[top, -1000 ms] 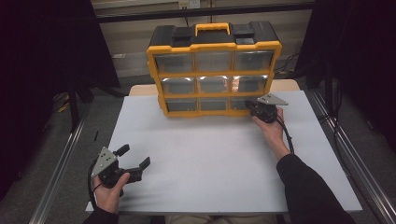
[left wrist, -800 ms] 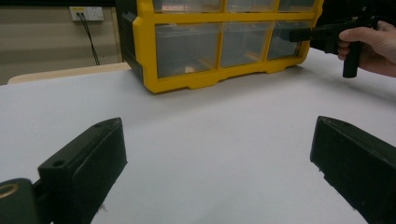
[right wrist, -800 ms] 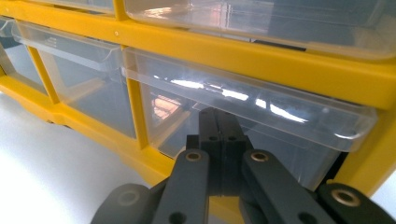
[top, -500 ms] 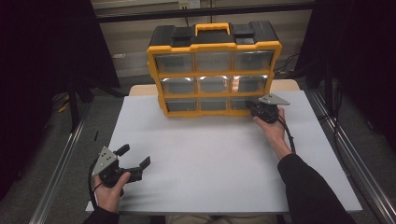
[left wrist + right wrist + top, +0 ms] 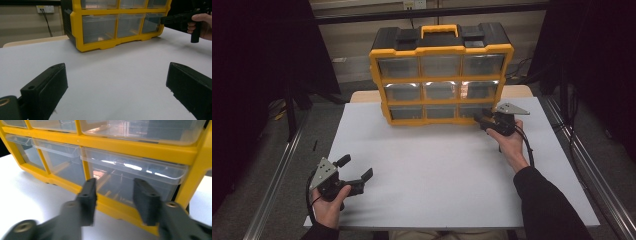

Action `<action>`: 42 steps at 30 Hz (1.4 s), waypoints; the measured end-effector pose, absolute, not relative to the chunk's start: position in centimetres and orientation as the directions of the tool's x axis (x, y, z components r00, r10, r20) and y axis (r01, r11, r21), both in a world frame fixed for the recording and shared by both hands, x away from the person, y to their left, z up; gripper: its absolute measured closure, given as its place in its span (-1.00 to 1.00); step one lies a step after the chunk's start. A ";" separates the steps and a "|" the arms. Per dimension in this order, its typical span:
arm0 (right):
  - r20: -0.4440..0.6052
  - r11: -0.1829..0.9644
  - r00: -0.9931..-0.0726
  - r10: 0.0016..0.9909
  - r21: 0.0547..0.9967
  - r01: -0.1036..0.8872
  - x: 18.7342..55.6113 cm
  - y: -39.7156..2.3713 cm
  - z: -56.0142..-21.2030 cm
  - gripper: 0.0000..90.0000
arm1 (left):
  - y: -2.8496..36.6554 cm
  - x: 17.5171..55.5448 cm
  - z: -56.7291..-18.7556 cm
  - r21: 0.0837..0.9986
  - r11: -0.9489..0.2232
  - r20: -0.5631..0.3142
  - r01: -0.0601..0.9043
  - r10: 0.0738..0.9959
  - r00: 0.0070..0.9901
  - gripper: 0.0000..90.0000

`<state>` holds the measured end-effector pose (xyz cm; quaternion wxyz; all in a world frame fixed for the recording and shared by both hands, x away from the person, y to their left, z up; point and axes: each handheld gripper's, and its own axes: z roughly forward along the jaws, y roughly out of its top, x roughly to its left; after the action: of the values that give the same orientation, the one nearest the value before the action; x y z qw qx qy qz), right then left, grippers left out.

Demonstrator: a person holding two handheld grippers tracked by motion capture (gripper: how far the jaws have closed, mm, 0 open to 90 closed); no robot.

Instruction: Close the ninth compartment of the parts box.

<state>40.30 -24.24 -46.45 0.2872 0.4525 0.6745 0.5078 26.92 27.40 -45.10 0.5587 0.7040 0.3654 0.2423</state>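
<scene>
The right tool [image 5: 482, 119] stands at the bottom-right drawer [image 5: 135, 178] of the yellow organizer [image 5: 441, 75]. Its jaws have just been opening and are now parted, with nothing between them. The drawer front lies directly ahead of the tips, close. The left tool [image 5: 357, 172] rests open over the table [image 5: 437, 170], well apart from the organizer. Risk: closing off-centre could let the jaws slip from the clear drawer lip, or a pull could drag the whole organizer forward.

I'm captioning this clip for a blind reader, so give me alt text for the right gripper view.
The right gripper, jaws parted with nothing between them, points at the bottom right drawer of a yellow organizer. The jaws have just been opening. The drawers are clear plastic, and the organizer stands on a white table.
</scene>
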 end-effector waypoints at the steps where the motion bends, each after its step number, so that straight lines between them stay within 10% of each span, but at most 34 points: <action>1: 0.082 0.068 -0.429 0.900 0.944 0.322 40.1 -24.2 -46.4 0.08 | 27.4 26.9 -45.1 0.964 -0.108 -0.067 0.244 0.785 0.616 -0.92; 20: 0.100 0.051 -0.440 0.892 0.947 0.319 37.0 -25.0 -45.1 -0.90 | 27.5 26.9 -45.1 0.963 -0.119 -0.061 0.244 0.781 0.621 -0.93; 42: 0.093 0.041 -0.428 0.899 0.955 0.292 32.4 -26.3 -44.5 -0.93 | 27.5 26.8 -45.0 0.964 -0.099 -0.077 0.249 0.786 0.613 -0.92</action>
<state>32.38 -26.30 -44.45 0.2882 0.4504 0.6613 0.5261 26.80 27.46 -45.00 0.5608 0.7016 0.3686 0.2396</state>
